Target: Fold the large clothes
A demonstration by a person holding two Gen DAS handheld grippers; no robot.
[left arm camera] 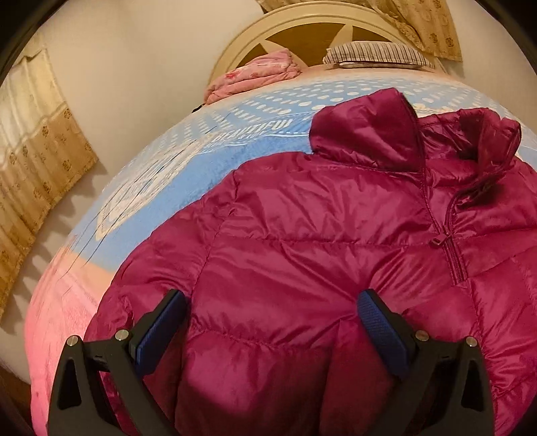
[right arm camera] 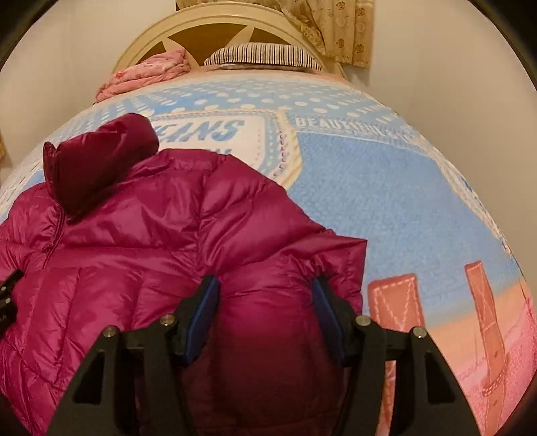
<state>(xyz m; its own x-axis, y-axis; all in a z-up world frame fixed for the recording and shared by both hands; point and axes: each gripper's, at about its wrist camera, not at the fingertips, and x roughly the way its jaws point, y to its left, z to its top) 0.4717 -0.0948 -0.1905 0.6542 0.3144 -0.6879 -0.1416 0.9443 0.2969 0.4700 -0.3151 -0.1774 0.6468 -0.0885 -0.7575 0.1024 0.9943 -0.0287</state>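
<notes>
A magenta quilted puffer jacket (left arm camera: pixel 319 234) lies front up on the bed, collar toward the headboard, zipper partly closed. My left gripper (left arm camera: pixel 272 312) is open, its blue-padded fingers (left arm camera: pixel 161 322) spread over the jacket's left side near the sleeve. The jacket also shows in the right wrist view (right arm camera: pixel 151 241). My right gripper (right arm camera: pixel 265 302) is open, and puffy jacket fabric near the right sleeve and its cuff (right arm camera: pixel 339 265) bulges between the fingers (right arm camera: pixel 201 312). I cannot tell whether the pads touch the fabric.
The bed has a blue, white and pink printed cover (right arm camera: pixel 386 187). A folded pink quilt (left arm camera: pixel 255 77) and a striped pillow (left arm camera: pixel 376 53) lie by the cream headboard (left arm camera: pixel 302 23). Beige curtains (left arm camera: pixel 37 141) hang on the left wall. The left gripper's edge (right arm camera: pixel 8 291) shows at the right view's left.
</notes>
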